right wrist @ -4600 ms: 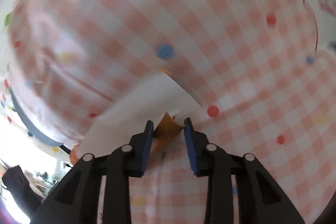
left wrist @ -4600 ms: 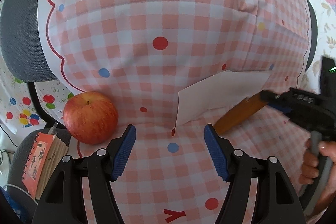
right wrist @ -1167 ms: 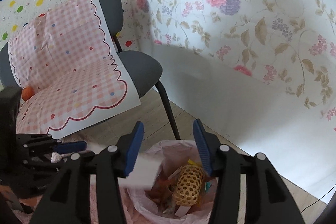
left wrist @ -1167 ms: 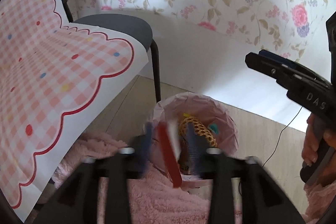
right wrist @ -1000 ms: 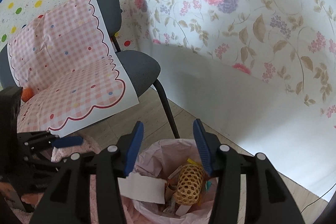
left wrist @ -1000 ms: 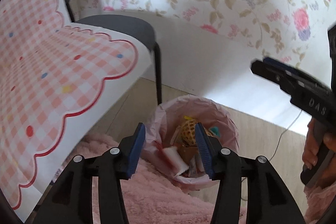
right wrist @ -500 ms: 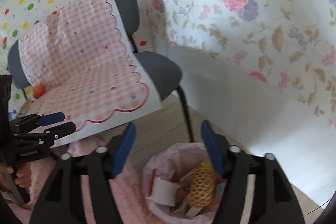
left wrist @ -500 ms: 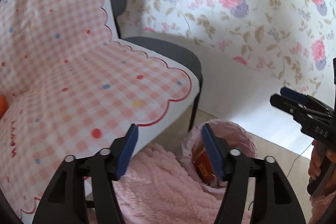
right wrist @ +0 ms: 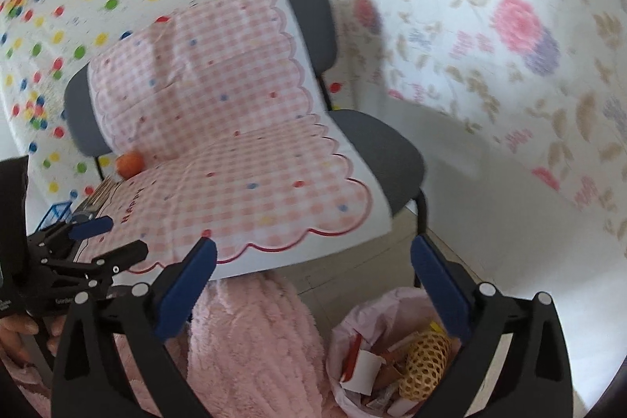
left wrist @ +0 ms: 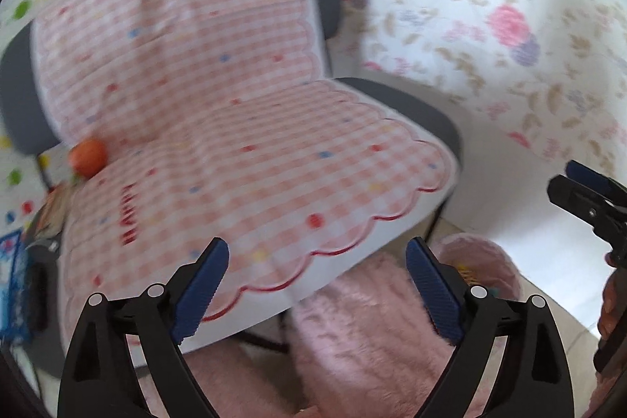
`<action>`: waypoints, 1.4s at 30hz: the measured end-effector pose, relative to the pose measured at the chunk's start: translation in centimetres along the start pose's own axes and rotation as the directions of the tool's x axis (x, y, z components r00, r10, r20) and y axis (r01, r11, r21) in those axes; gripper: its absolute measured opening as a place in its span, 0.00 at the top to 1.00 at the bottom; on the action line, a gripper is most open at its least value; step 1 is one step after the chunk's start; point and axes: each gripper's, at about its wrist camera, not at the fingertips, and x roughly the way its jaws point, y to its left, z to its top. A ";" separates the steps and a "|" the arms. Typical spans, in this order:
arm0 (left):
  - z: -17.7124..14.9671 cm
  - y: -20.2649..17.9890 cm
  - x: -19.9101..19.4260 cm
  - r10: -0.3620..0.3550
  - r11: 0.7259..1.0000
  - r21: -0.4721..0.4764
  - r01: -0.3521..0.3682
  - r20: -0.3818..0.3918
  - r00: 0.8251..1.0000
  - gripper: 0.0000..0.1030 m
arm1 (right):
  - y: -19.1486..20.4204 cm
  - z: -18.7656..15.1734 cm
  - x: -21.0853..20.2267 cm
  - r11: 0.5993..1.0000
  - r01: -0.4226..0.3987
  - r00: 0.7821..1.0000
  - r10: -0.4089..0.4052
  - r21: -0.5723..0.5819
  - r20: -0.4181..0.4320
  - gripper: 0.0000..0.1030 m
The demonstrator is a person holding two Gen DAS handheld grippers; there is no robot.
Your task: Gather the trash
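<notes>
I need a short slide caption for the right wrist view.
Open right hand-held gripper above pink-lined trash bin holding discarded scraps; apple on chair.

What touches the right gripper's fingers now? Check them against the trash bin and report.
Apart. The right wrist view shows the right gripper wide open and empty, its fingers in the air above the pink-lined trash bin on the floor; they only overlap it in the picture.

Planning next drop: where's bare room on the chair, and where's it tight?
Free: the checked cloth over the seat, from the apple at its back-left corner to the scalloped front edge. Bare grey seat along the cloth's right side. Crowded: the bin, filled with trash, and the clutter left of the chair.
</notes>
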 end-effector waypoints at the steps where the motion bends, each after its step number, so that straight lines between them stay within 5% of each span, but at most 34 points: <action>1: -0.2 0.7 -0.4 0.041 0.999 -0.016 -0.041 -0.006 0.999 0.12 | 0.6 0.2 0.3 1.000 -0.011 1.000 0.011 -0.017 -0.008 0.06; 9: -0.6 3.9 -3.1 0.204 0.976 -0.082 -0.204 -0.010 0.979 0.10 | 4.1 1.4 0.5 0.994 -0.045 0.999 0.044 -0.095 -0.008 0.06; 21: -2.4 8.2 -6.2 0.338 0.924 -0.168 -0.342 -0.050 0.940 0.10 | 9.5 2.2 1.5 0.965 -0.093 0.996 0.090 -0.243 -0.026 0.06; 30: -3.1 10.3 -7.6 0.381 0.895 -0.221 -0.387 -0.072 0.922 0.10 | 11.8 2.4 2.1 0.954 -0.126 0.992 0.120 -0.271 -0.036 0.06; 42: -3.3 11.8 -7.6 0.384 0.888 -0.239 -0.393 -0.086 0.919 0.10 | 12.8 2.2 3.2 0.951 -0.143 0.989 0.131 -0.275 -0.062 0.06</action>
